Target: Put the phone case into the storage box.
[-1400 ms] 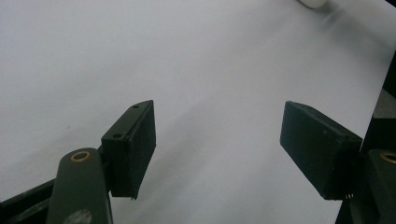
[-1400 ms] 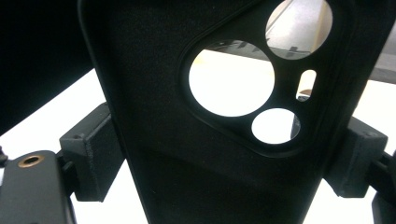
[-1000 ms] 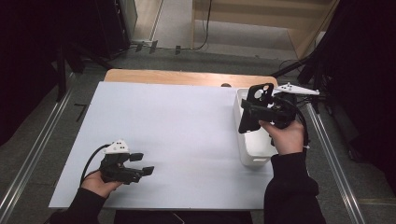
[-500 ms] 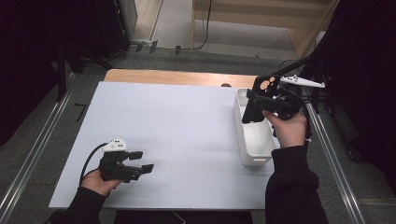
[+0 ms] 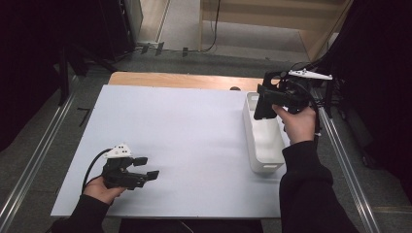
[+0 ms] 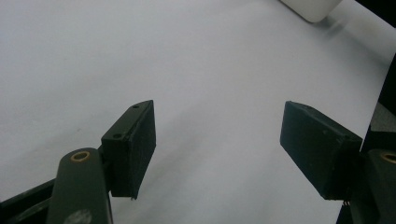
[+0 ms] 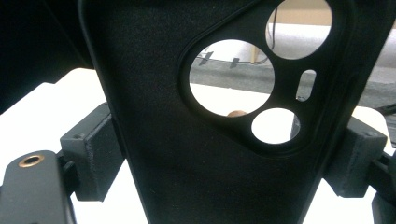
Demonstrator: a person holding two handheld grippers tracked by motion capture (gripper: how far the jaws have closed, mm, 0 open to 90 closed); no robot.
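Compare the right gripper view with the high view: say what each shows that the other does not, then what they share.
Right gripper view alone: the round and slotted camera cutouts in the black phone case, with both jaws pressed against its sides. High view alone: the left gripper low over the white table, jaws apart, and the white bin below the right gripper. Shared: the case clamped in the right gripper and the white table.

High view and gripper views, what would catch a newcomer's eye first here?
First, the black phone case clamped in the right gripper, held in the air above the far end of the white bin at the table's right edge; its camera cutouts loom large in the right gripper view. Next, the left gripper, open and empty, low over the white table at near left.
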